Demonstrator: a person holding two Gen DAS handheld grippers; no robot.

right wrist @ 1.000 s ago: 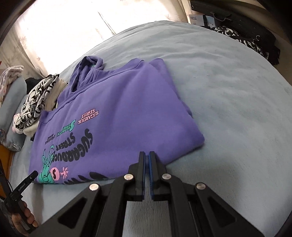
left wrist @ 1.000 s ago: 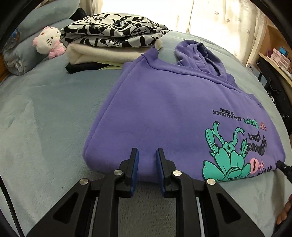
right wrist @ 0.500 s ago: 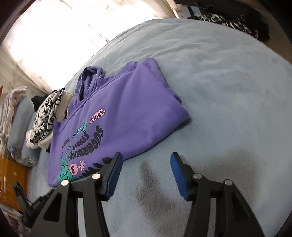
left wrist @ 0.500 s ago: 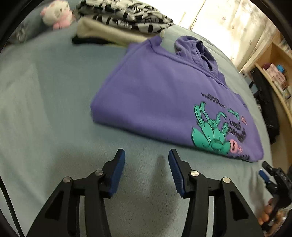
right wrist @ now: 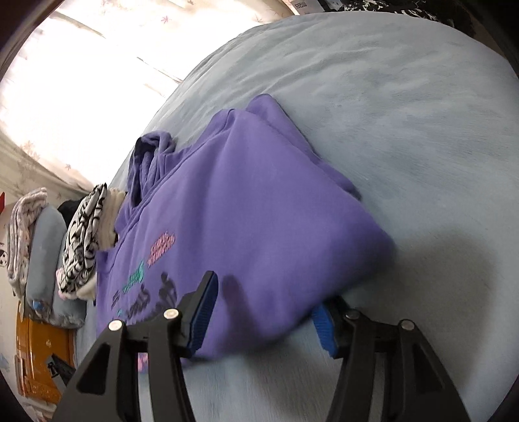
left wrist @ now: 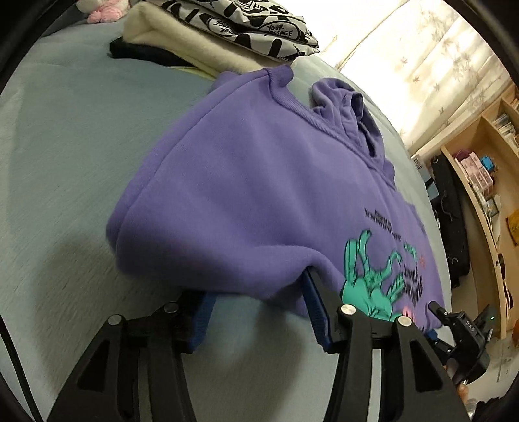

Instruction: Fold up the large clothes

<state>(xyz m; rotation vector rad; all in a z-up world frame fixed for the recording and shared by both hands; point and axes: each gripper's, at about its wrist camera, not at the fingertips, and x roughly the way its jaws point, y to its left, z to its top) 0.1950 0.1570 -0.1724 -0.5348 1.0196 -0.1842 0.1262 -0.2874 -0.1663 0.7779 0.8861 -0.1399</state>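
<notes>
A folded purple hoodie [left wrist: 253,194] with a teal and pink print lies on the grey-blue bed [left wrist: 65,155]. My left gripper [left wrist: 259,308] is open, its blue-padded jaws spread around the hoodie's near folded edge, which drapes over the fingertips. In the right wrist view the hoodie [right wrist: 259,211] fills the middle. My right gripper [right wrist: 262,311] is open too, jaws astride the hoodie's near edge, the left pad over the printed side and the right pad at the plain corner. The right gripper also shows in the left wrist view [left wrist: 460,328] at the lower right.
A stack of folded clothes [left wrist: 233,29] with a black-and-white printed top lies behind the hoodie, beside a pink plush toy [left wrist: 103,9]. Wooden shelves [left wrist: 486,168] stand to the right. Pillows [right wrist: 45,243] and an orange box [right wrist: 42,357] sit at the left in the right view.
Both grippers opened wide, drew back, then pushed forward into the hoodie's near edge, which now lies between their jaws.
</notes>
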